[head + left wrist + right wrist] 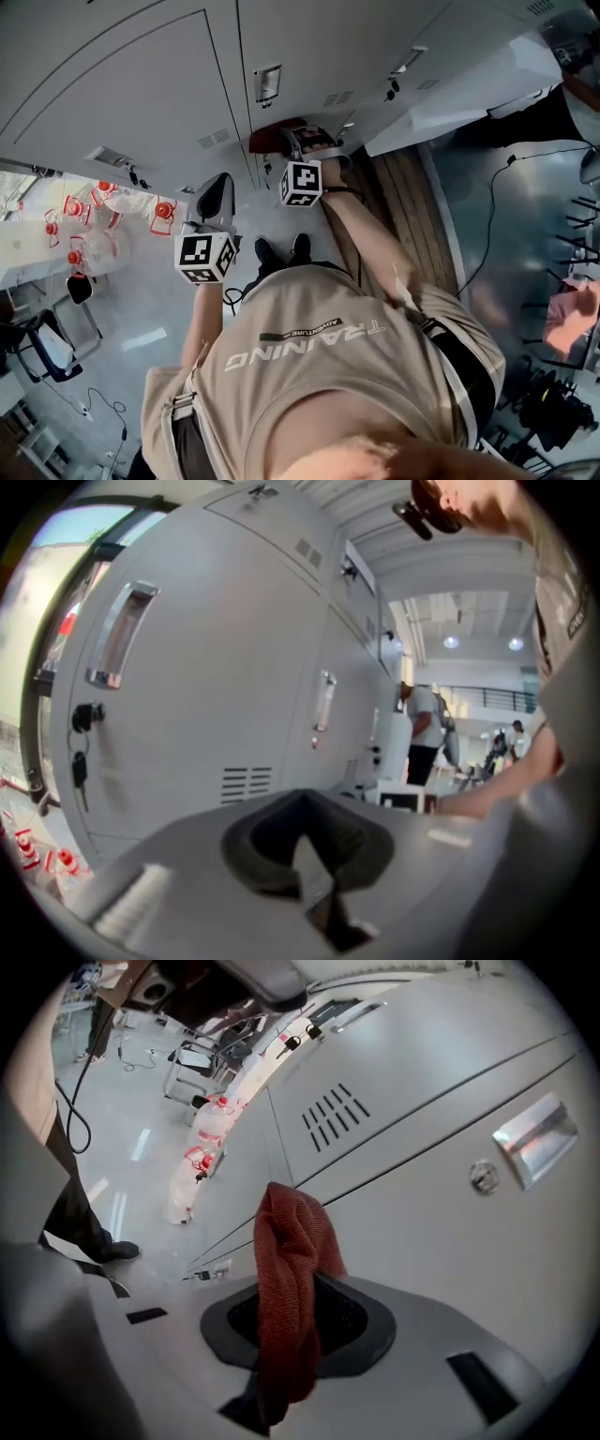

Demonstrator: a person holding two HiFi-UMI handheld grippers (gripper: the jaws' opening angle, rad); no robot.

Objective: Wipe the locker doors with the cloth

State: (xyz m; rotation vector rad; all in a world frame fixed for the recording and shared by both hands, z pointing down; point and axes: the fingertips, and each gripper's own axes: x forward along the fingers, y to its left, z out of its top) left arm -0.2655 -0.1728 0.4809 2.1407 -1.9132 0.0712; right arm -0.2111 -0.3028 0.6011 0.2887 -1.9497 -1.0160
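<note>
My right gripper (pixel 302 142) holds the red cloth (pixel 270 141) low in front of the grey locker doors (pixel 141 84). In the right gripper view the jaws of this gripper (pixel 298 1327) are pinched on the cloth (pixel 286 1279). One folded part of it stands up above the jaws and the rest hangs down between them. The upper fold is close to a locker door (pixel 422 1213), but I cannot tell if it really touches the metal. On this door I see a recessed handle (pixel 534 1138) and a small round lock (pixel 483 1177) just beside it. On the door next to it there are vent slits (pixel 330 1115).

My left gripper (pixel 218 187) is lower and more to my left, well apart from the cloth. In the left gripper view its jaws (pixel 314 883) are pressed together and nothing is between them. It points toward another locker door (pixel 206 696), which has a handle (pixel 117 635), a key (pixel 81 766) hanging in the lock, and vent slits (pixel 246 785) near its bottom.

On the floor (pixel 159 309) at my left lie clear bottles with red labels (pixel 94 225). Farther along the row of lockers a person (pixel 427 726) stands.
</note>
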